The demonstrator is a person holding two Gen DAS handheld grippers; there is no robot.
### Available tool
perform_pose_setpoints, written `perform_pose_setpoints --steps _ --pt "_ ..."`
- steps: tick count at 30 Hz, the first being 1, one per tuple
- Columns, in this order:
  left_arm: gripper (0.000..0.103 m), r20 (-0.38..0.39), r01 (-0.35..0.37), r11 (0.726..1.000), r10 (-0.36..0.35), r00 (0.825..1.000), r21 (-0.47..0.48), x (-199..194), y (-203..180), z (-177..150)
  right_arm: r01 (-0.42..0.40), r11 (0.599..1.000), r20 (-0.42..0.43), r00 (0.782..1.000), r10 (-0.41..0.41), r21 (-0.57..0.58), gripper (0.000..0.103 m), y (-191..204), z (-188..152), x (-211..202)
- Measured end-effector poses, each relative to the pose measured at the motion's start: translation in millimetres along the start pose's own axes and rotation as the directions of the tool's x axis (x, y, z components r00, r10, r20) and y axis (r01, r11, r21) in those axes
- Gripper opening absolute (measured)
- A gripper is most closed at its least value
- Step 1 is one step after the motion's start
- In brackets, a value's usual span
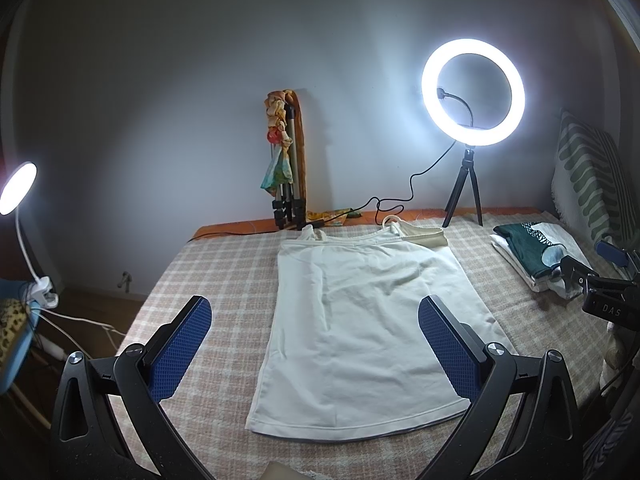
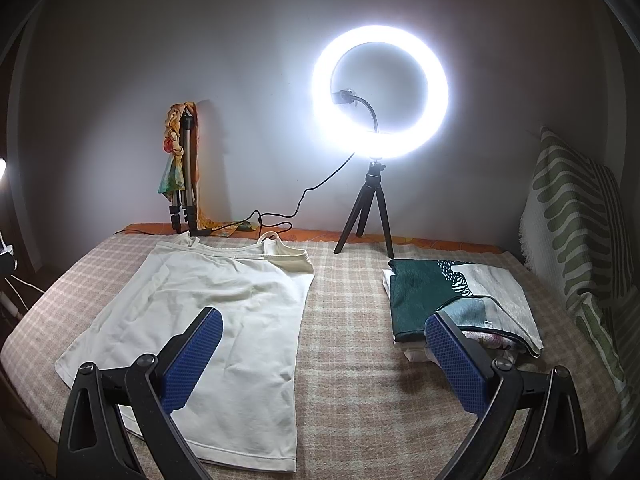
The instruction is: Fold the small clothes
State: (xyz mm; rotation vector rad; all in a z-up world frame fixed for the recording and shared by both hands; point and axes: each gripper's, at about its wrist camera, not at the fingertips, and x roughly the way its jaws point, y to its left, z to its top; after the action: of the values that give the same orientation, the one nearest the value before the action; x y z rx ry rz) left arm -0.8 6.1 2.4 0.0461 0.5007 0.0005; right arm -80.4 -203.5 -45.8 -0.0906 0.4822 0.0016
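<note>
A white camisole top (image 1: 360,320) lies flat on the checked blanket (image 1: 224,280), straps at the far end, hem toward me. It also shows in the right wrist view (image 2: 224,328), left of centre. My left gripper (image 1: 316,320) is open and empty, hovering above the top's lower half, its blue pads (image 1: 180,352) spread wide on either side. My right gripper (image 2: 320,340) is open and empty, above the blanket just right of the top. It also shows at the right edge of the left wrist view (image 1: 592,276).
A stack of folded clothes (image 2: 452,304) sits on the right of the bed. A ring light on a small tripod (image 2: 380,92) stands at the back, its cable trailing left. A folded tripod with scarves (image 2: 184,168) leans on the wall. A striped cushion (image 2: 576,220) is at far right. A clip lamp (image 1: 18,188) is at left.
</note>
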Motion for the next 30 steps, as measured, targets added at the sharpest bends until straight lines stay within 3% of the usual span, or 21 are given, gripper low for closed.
perform_pose_setpoints --steps 21,30 --pt "0.103 -0.018 -0.022 1.0 0.022 1.0 -0.002 5 10 -7 -0.007 1.0 -0.002 1.0 0.007 0.002 0.103 7 4 3" --pt "0.103 -0.087 0.007 0.997 -0.014 0.996 -0.078 20 41 -20 -0.065 0.998 -0.034 0.997 0.066 0.015 0.103 21 10 16"
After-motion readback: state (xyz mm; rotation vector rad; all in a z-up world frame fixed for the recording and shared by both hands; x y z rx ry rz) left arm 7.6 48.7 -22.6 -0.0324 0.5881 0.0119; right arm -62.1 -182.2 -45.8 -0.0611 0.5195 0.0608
